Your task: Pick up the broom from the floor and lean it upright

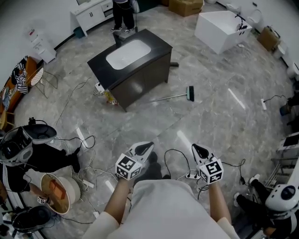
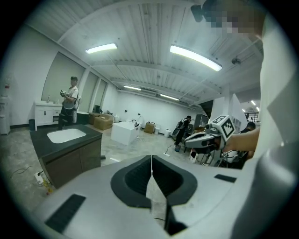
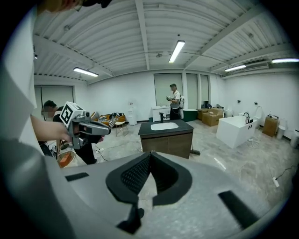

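Observation:
The broom (image 1: 175, 96) lies flat on the grey marble floor to the right of the dark cabinet, its green head (image 1: 190, 93) at the right end of the thin handle. Both grippers hang well short of it, in front of my body. My left gripper (image 1: 148, 146) has its jaws closed together with nothing between them; in its own view the left gripper (image 2: 151, 161) shows the pads meeting in a thin line. The right gripper (image 1: 196, 148) is also shut and empty, and the right gripper (image 3: 150, 156) looks the same in its own view. Neither gripper view shows the broom.
A dark cabinet with a white sink (image 1: 135, 65) stands ahead, left of the broom. A white bathtub (image 1: 222, 30) sits at the back right. Black cables (image 1: 177, 158) trail across the floor near my feet. A person (image 1: 124, 14) stands behind the cabinet. Gear and a basket (image 1: 58, 191) crowd the left.

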{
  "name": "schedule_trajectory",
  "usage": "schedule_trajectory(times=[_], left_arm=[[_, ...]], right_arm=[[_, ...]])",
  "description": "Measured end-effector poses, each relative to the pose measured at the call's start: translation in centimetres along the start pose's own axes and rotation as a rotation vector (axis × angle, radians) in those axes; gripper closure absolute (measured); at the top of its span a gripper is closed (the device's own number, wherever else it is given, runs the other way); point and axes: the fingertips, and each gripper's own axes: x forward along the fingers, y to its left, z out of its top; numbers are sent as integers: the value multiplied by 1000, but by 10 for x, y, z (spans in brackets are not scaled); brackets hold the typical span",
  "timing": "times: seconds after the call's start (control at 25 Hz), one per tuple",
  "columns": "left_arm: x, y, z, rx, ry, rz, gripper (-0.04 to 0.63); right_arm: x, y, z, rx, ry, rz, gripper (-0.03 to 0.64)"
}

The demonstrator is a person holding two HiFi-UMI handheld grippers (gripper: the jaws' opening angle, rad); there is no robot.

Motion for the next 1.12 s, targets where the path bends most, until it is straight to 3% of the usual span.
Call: schedule_trajectory(times=[0.48, 0.72, 1.12], left_arm=[[25, 111, 43, 18, 8, -43, 586], [25, 134, 57, 24, -1, -44, 586], [43, 147, 62, 12, 16, -43, 584]], right_arm=[[88, -24, 63, 36, -29, -33, 603], [107, -29, 75, 78, -45, -41, 602], [126, -43, 90, 27, -17, 3, 601]])
